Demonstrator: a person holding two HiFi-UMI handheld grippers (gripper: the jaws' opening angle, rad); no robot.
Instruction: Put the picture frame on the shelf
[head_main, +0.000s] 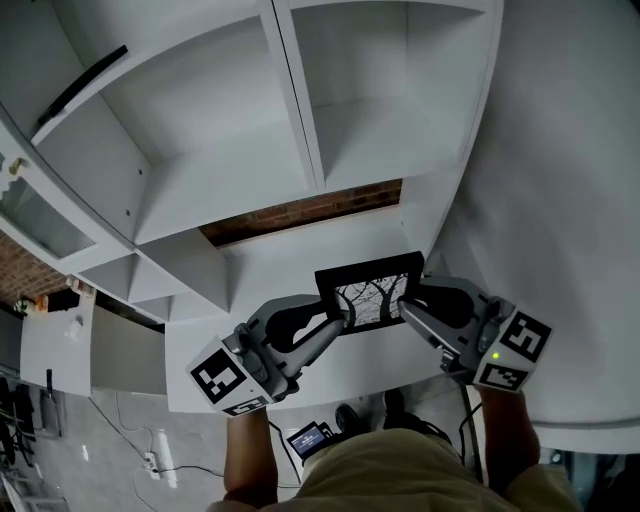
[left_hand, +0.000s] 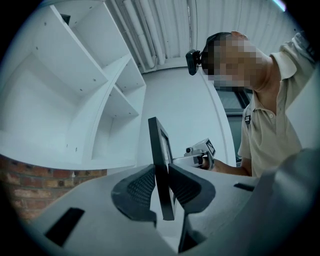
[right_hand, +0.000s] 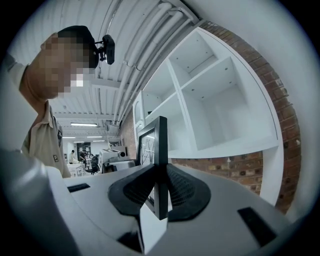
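Note:
A black picture frame (head_main: 372, 291) with a bare-branch print hangs in the air in front of the white shelf unit (head_main: 300, 150), over its lowest ledge. My left gripper (head_main: 338, 322) is shut on the frame's left edge, and my right gripper (head_main: 404, 305) is shut on its right edge. In the left gripper view the frame (left_hand: 161, 165) stands edge-on, pinched between the dark ribbed pads (left_hand: 141, 187). The right gripper view shows the frame (right_hand: 158, 165) clamped the same way between its pads (right_hand: 182, 189).
The shelf unit has several open white cubbies (head_main: 372, 110) above a brick wall strip (head_main: 300, 214). A curved white wall (head_main: 560, 200) rises at the right. The person's legs (head_main: 400, 470) and a cabled floor (head_main: 150, 460) lie below. A dark slat (head_main: 80, 85) rests in an upper left cubby.

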